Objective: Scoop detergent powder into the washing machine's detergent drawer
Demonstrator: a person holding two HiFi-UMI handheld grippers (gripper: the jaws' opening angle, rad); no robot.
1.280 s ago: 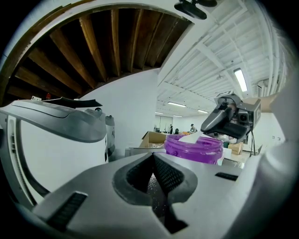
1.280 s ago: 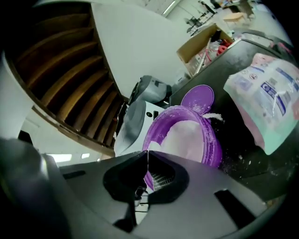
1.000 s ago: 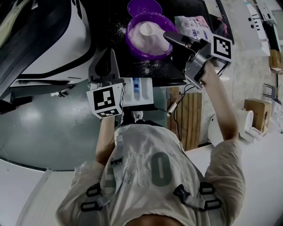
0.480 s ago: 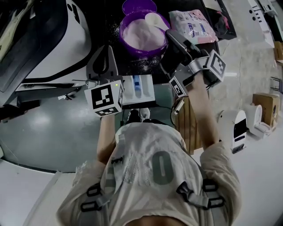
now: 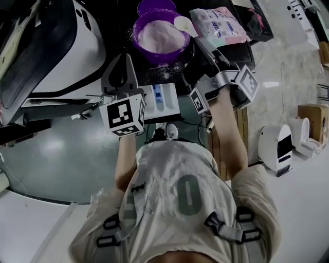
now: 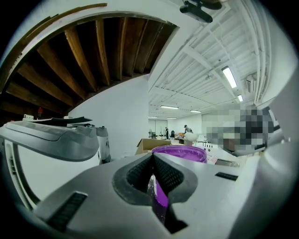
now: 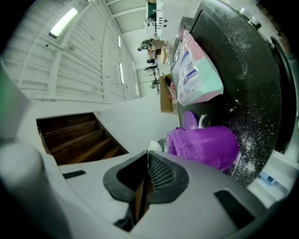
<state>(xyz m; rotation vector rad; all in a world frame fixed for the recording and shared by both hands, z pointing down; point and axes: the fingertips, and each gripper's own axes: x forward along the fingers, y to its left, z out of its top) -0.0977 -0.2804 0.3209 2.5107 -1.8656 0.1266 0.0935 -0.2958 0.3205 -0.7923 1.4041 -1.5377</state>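
Note:
A purple bowl of white powder stands on the washing machine's dark top. Below it the white detergent drawer is pulled out, with a blue compartment showing. My right gripper is shut on the handle of a white scoop, which is raised at the bowl's right rim. In the right gripper view the jaws pinch the thin handle, with the bowl just beyond. My left gripper hovers left of the drawer, shut and empty; its own view faces the bowl.
A purple lid lies behind the bowl and a pink detergent bag to its right. Spilled powder dusts the dark top. A white machine is at the left. A small white appliance and a cardboard box sit at the right.
The right gripper has lifted the scoop out of the powder and drawn it to the bowl's right rim, pulling back toward the person. The left gripper has stayed beside the drawer.

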